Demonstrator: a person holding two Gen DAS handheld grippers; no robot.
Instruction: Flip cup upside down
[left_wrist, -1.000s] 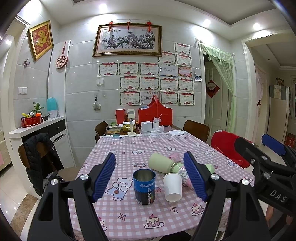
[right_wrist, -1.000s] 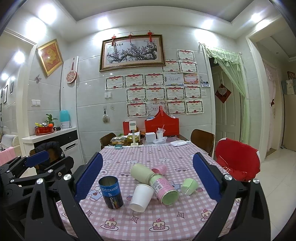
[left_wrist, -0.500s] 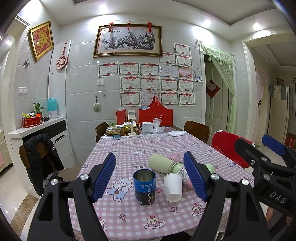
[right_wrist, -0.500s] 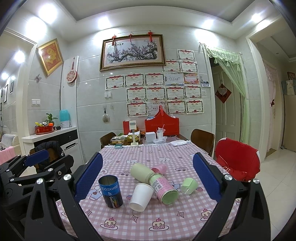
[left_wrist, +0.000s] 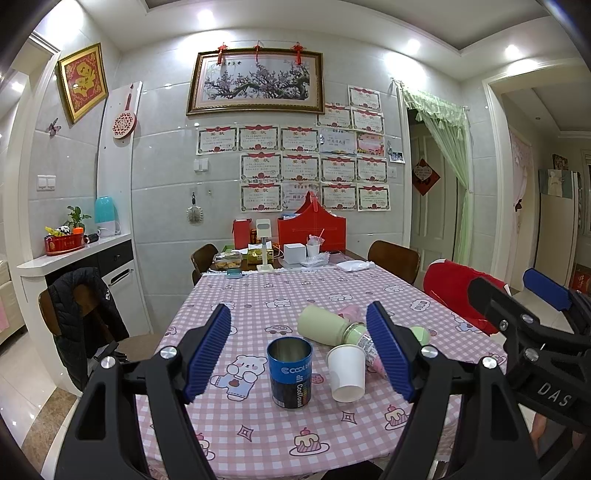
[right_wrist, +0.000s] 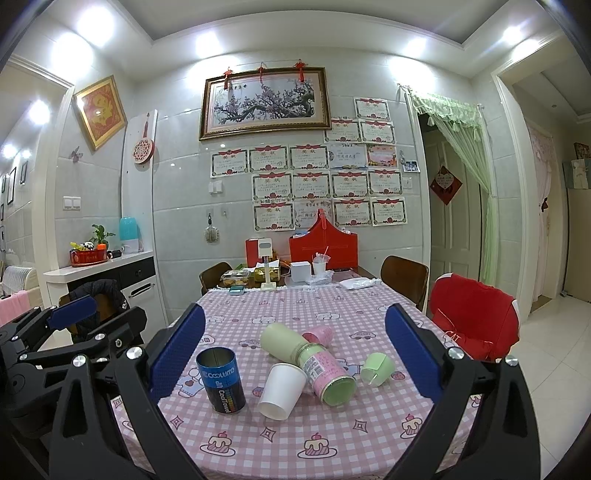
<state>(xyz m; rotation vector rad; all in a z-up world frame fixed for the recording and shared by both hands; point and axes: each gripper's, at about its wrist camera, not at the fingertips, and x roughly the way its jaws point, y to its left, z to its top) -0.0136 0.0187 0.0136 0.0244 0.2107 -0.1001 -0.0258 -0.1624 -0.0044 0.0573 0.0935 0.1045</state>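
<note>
Nothing moved; blue cup (left_wrist: 290, 372) reads "COOLTIME".

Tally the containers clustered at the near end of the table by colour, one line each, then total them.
Blue: 1, the upright tin
White: 1, the paper cup
Green: 2, the lying cylinder and small cup
Pink: 2, the labelled jar and cup behind
Total: 6

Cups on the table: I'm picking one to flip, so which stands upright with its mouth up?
The blue metal cup; the white paper cup is already inverted, the others lie sideways.

Bright ceiling spotlights (right_wrist: 90, 24) (glaring), sharp focus, fisheye-bent dark edges.
</note>
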